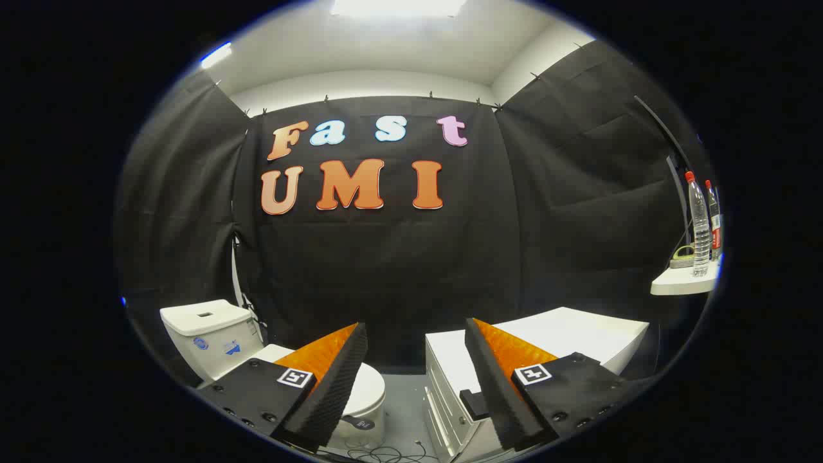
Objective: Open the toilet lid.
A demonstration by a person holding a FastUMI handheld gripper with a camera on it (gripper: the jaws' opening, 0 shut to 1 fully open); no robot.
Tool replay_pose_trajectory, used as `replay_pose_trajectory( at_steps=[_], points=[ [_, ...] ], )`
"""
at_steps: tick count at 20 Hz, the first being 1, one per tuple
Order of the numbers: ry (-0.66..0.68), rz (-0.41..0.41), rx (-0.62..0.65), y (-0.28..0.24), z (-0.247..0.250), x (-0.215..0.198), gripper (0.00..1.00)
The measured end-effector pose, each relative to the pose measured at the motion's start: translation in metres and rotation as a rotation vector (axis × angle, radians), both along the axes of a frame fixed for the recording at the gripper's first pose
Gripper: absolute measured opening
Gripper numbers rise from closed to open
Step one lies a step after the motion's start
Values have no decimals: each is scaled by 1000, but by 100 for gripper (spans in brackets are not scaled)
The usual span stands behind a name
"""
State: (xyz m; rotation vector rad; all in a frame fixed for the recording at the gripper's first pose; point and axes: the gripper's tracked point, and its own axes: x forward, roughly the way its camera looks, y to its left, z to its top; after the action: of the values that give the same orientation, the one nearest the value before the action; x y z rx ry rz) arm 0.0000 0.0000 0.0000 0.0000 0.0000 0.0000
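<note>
A white toilet stands on the grey floor at the lower left. Its tank (209, 334) rises behind my left finger, and the closed lid (368, 386) lies flat over the bowl, partly hidden by that finger. My gripper (416, 334) is open, held well above and short of the toilet, with nothing between its fingers. The left finger (334, 379) overlaps the lid in the view without touching it.
A white drawer cabinet (566, 337) stands to the right of the toilet, behind my right finger. A small white shelf (683, 283) at the far right carries two red-capped bottles. Cables lie on the floor (402, 399) between toilet and cabinet.
</note>
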Motion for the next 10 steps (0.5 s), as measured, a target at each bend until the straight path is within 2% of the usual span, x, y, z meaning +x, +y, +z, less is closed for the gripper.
replay_pose_trajectory(
  at_steps=[10],
  points=[
    [-1,13,-18,4,1,0,98]
  ],
)
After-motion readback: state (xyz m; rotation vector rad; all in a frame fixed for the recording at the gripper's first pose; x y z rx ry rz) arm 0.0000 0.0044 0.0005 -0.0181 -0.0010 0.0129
